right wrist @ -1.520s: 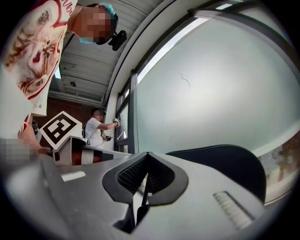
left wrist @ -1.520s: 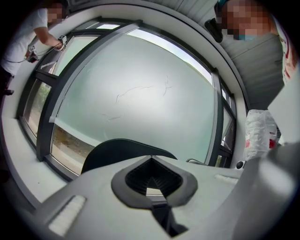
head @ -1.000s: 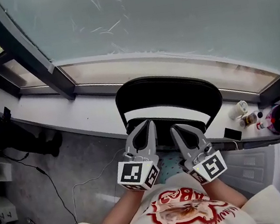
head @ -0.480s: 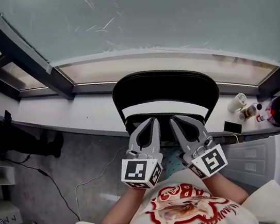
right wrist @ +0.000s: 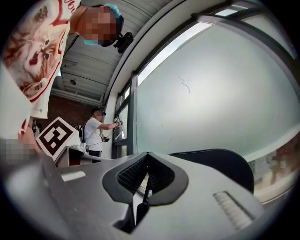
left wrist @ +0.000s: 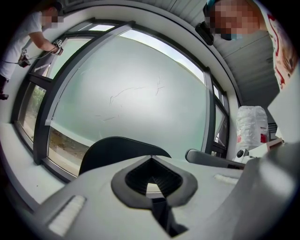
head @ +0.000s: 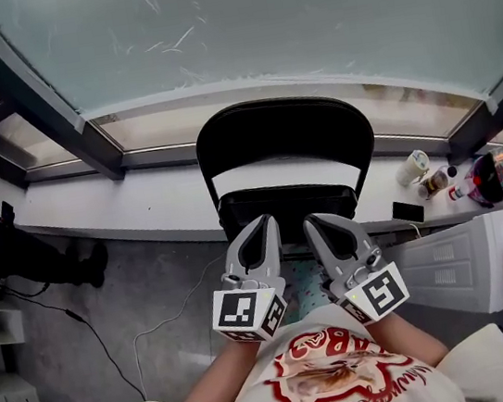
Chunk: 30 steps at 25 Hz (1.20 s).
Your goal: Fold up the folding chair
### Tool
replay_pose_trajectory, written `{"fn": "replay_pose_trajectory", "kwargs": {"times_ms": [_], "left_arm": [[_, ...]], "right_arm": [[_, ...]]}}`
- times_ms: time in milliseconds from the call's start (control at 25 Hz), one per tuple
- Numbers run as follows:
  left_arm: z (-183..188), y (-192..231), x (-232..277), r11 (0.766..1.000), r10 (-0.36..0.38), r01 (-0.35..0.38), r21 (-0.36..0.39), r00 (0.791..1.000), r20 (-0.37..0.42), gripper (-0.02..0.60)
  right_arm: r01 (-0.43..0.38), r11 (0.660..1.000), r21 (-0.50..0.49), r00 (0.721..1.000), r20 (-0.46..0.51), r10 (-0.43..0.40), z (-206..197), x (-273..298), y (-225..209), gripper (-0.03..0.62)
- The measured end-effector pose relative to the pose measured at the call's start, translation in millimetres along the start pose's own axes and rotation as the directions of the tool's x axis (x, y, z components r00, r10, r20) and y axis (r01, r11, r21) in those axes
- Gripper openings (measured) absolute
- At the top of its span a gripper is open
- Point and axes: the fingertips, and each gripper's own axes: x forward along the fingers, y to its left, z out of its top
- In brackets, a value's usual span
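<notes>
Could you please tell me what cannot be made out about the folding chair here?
- Head view: legs and hinges of the folding chair lie hidden beneath its seat; the left gripper and right gripper cover part of the seat's front.
- Gripper views: each gripper's body hides the chair below its backrest.
- Head view: the small containers at right are too small to identify.

Big cloudy window (head: 299,20), white ledge (head: 140,207) with a cup (head: 417,162) and a black phone (head: 409,212), thin wire (head: 139,335) on the grey floor (head: 141,277)
</notes>
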Motion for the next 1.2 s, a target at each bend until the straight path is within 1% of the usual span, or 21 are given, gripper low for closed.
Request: {"fn": "replay_pose_trajectory", "kwargs": {"times_ms": [120, 480, 640, 800, 1000, 1200], "left_arm": [[-5, 1, -6, 1.000, 0.001, -0.001, -0.005, 1.000, -0.012, 0.003], [-12, 8, -14, 0.999, 0.022, -0.022, -0.024, 0.999, -0.024, 0.003], [-15, 3, -15, 1.000, 0.013, -0.014, -0.014, 0.999, -0.031, 0.003], [-20, 0, -16, 1.000, 0.014, -0.015, -0.023, 0.999, -0.042, 0.003], [-24, -2, -18, 1.000, 0.023, -0.024, -0.020, 0.999, -0.044, 0.003], [-26, -7, -25, 1.000, 0.026, -0.026, 0.000, 0.999, -0.048, 0.003]], "right_arm": [[0.019, 1.000, 0.019, 1.000, -0.003, -0.019, -3, -6, 0, 0.023], [0.029, 0.999, 0.031, 0.999, -0.029, -0.028, -12, -12, 4, 0.023], [0.032, 0.999, 0.037, 0.999, -0.032, -0.031, -14, -14, 6, 0.023], [0.037, 0.998, 0.044, 0.999, -0.028, -0.036, -14, -16, 8, 0.023], [0.050, 0.996, 0.070, 0.998, -0.050, -0.046, -26, -29, 7, 0.023], [0.053, 0.995, 0.090, 0.998, -0.049, -0.049, -31, -40, 6, 0.023]]}}
